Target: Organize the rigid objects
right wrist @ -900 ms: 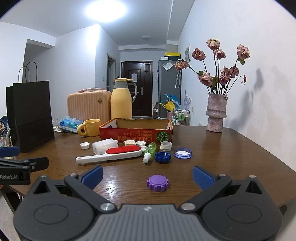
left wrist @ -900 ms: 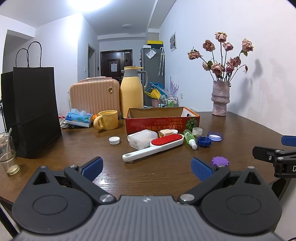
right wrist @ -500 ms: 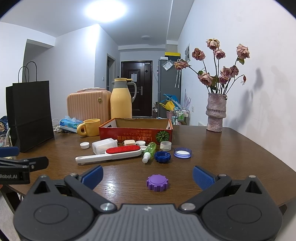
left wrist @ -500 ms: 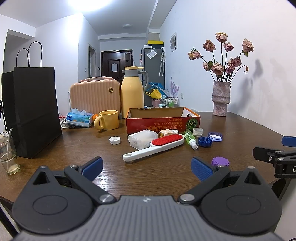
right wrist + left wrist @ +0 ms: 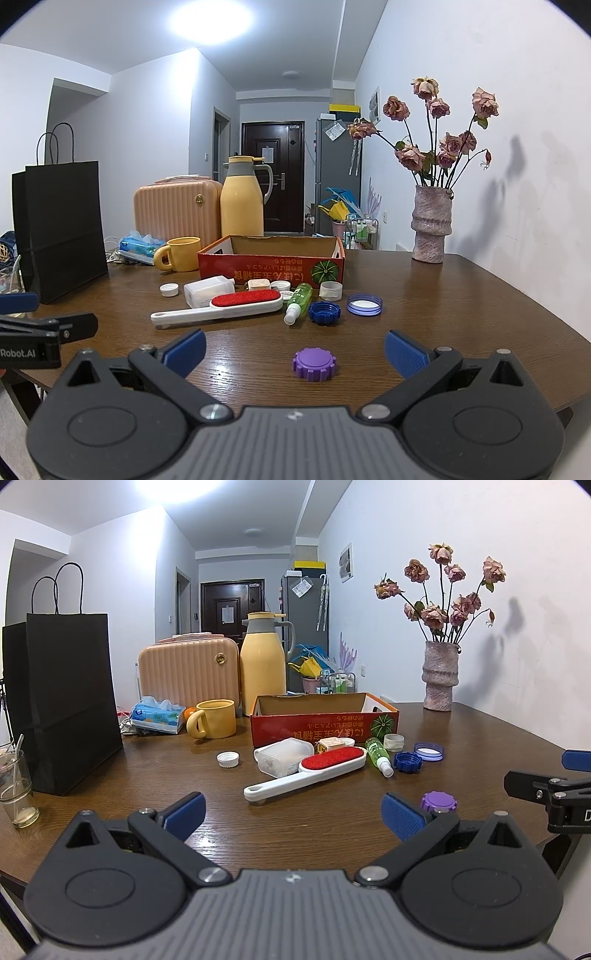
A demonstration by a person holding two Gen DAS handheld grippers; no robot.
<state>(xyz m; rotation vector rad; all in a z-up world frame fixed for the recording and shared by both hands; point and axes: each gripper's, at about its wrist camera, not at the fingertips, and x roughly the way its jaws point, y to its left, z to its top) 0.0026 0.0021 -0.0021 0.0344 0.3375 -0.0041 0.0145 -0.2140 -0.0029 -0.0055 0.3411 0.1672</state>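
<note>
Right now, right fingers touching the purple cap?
Apart. The right wrist view shows the purple cap lying alone on the table, with bare wood between it and both fingers.

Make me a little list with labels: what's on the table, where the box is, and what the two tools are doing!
Box: red cardboard box, open, behind the small things
Longest thing: white lint brush with a red pad
Nearest cap: purple cap, lying alone
Other caps: dark blue cap, white cap
Bottle: green spray bottle, lying down
Left tool: open, holding nothing
Right tool: open, holding nothing
</note>
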